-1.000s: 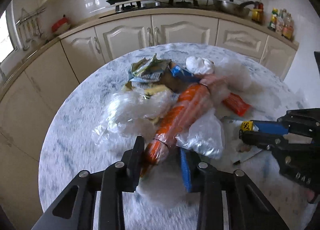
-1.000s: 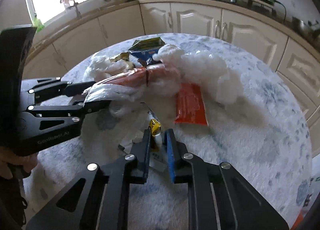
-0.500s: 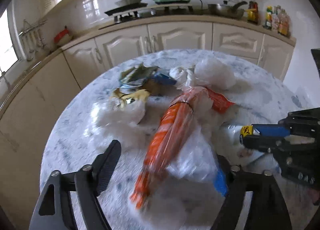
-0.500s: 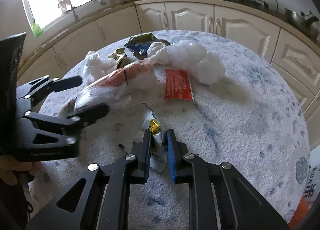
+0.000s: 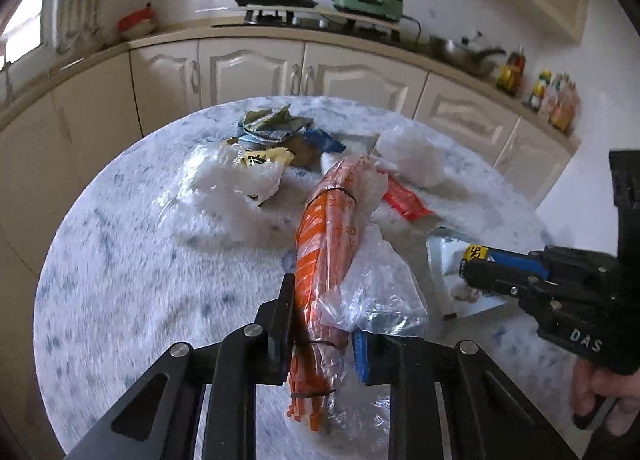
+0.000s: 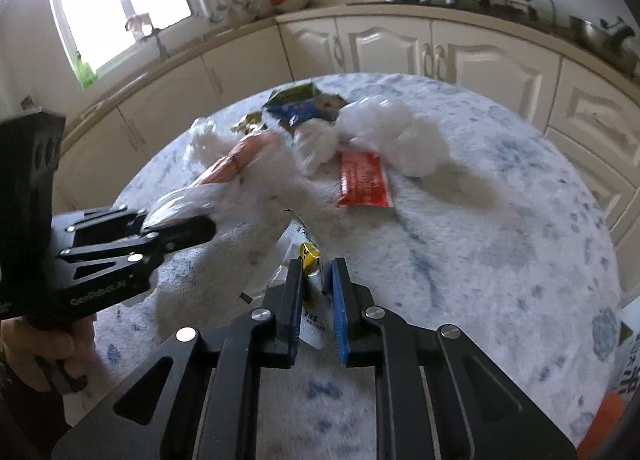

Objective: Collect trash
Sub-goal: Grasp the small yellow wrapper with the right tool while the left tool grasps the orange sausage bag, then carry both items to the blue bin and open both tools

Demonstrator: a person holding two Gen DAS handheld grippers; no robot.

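The left gripper [image 5: 322,324] sits at the bottom centre of its own view, its fingers closed narrow on the near end of a long orange packet [image 5: 326,252] with a clear plastic bag [image 5: 376,292] bunched against it; gripping the end rather than the middle probably lets the whole length trail out of the heap in one pull, though the loose bag may slip free. The right gripper [image 6: 316,292], low in the middle of its view, has its fingers pinched narrow on a white wrapper [image 6: 310,300] with a yellow tip; the thin sheet stands edge-up between the pads, which suggests it was picked by its rim because a flat wrapper offers no other hold.

The rest of the trash lies on the round marbled table [image 6: 500,240]; crumpled white bags [image 6: 392,135] and a flat red sachet [image 6: 362,179] in the upper middle of the right view, green and blue snack wrappers [image 5: 276,127] at the far edge in the upper middle of the left view; no bin shows in either view, so where the held pieces should go cannot be told.
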